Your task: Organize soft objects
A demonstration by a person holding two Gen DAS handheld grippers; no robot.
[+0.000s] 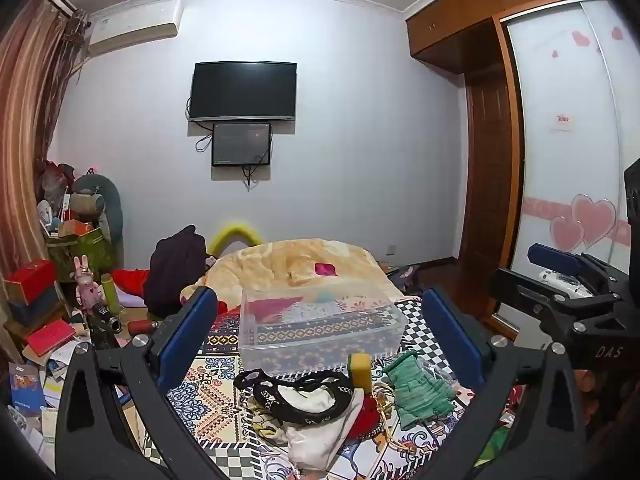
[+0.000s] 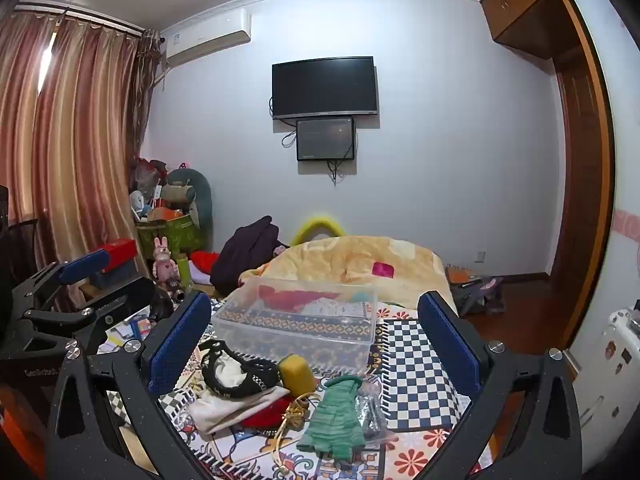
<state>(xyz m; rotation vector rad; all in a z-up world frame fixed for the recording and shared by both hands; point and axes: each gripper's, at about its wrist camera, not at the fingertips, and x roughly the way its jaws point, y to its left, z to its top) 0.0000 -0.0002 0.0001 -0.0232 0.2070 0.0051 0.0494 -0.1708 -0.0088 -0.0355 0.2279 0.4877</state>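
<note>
Pale wall (image 2: pixel 440 140), wall-mounted television (image 2: pixel 324 86), striped curtains (image 2: pixel 72 140), air conditioner (image 2: pixel 208 40), wooden wardrobe (image 1: pixel 452 28), wood floor (image 2: pixel 516 308)

the left gripper (image 1: pixel 320 320) has its two blue fingers (image 1: pixel 188 332) spread wide apart and holds nothing between them. the right gripper (image 2: pixel 316 336) is the same, wide and not holding, and both are side by side.

Red item (image 2: pixel 266 414) under white cloth (image 2: pixel 228 406)

Each gripper (image 1: pixel 320 340) (image 2: pixel 314 340): black frame, blue finger pads, silver screws.
</note>
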